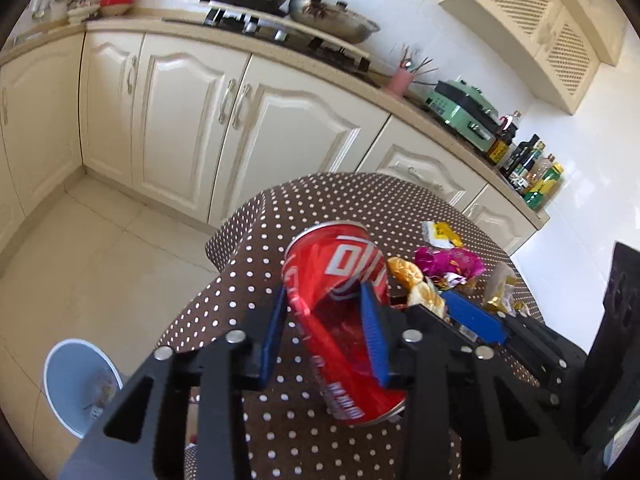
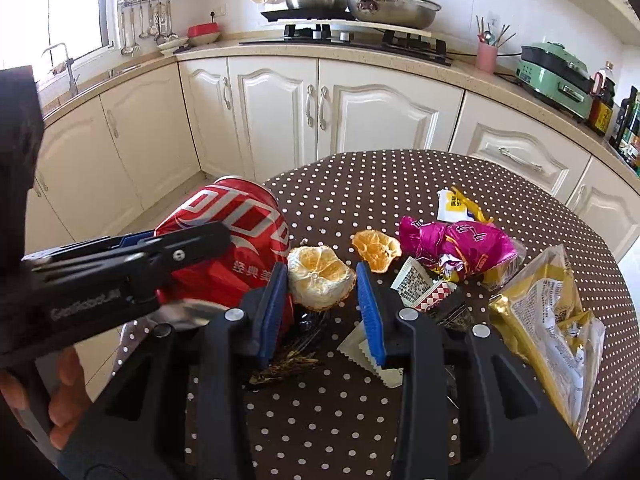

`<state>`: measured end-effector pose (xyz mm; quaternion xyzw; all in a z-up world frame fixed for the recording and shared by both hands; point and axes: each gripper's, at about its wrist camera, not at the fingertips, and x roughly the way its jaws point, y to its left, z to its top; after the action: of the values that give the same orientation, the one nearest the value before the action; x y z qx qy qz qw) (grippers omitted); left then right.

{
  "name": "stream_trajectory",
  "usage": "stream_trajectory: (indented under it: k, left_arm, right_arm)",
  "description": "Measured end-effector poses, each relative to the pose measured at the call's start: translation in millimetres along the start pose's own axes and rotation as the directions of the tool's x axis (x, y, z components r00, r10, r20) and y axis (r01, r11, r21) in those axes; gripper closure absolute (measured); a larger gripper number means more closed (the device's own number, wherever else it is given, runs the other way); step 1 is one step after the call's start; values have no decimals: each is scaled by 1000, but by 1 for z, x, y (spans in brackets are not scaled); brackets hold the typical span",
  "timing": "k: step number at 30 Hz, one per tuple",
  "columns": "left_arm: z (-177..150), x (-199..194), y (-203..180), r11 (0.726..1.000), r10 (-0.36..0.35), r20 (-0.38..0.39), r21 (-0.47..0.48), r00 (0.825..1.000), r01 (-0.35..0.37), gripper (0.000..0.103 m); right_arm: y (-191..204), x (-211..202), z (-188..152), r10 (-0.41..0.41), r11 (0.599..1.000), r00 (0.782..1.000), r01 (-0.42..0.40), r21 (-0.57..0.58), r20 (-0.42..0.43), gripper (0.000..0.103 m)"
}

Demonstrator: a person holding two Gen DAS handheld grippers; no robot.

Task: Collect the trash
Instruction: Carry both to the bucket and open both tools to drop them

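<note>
My left gripper [image 1: 326,304] is shut on a crushed red soda can [image 1: 340,276] and holds it above the brown polka-dot table [image 1: 320,200]. The can also shows in the right wrist view [image 2: 236,240], with the left gripper's black arm across it. My right gripper [image 2: 322,280] is open, its blue pads on either side of an orange peel [image 2: 320,276] lying on the table [image 2: 380,176]. A second peel [image 2: 376,248], a magenta wrapper [image 2: 460,244], a yellow packet [image 2: 460,204], a gold bag [image 2: 548,320] and small sachets [image 2: 416,284] lie to the right.
A pale blue trash bin [image 1: 80,384] with some litter inside stands on the tiled floor left of the table. Cream kitchen cabinets [image 2: 280,108] run behind, with a stove, pans, a green appliance [image 2: 556,76] and bottles on the counter.
</note>
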<state>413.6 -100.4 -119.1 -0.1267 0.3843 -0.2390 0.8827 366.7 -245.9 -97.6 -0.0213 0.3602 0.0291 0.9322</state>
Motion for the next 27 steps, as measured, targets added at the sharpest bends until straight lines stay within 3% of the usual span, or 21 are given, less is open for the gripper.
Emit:
stream_trajectory:
  k: [10, 11, 14, 17, 23, 27]
  left_arm:
    - [-12, -73, 13, 1000, -15, 102, 18, 995, 13, 79]
    - [-14, -82, 19, 1000, -19, 111, 10, 994, 18, 88]
    - [-21, -107, 37, 999, 41, 142, 4, 989, -42, 88]
    - [-26, -111, 58, 1000, 14, 119, -22, 993, -11, 88]
    - [-36, -144, 126, 989, 102, 145, -120, 984, -85, 88]
    - [-53, -152, 183, 965, 234, 101, -148, 967, -218, 88]
  right_arm:
    - [30, -50, 8, -4, 1000, 994, 7, -25, 113, 68]
    - [38, -55, 9, 4, 999, 992, 0, -34, 123, 68]
    - [68, -66, 12, 43, 997, 989, -33, -67, 143, 68]
    - [104, -57, 11, 62, 994, 990, -49, -101, 129, 68]
    - [163, -28, 6, 126, 985, 989, -115, -130, 78, 68]
    - [205, 1, 1, 197, 972, 980, -190, -142, 34, 68]
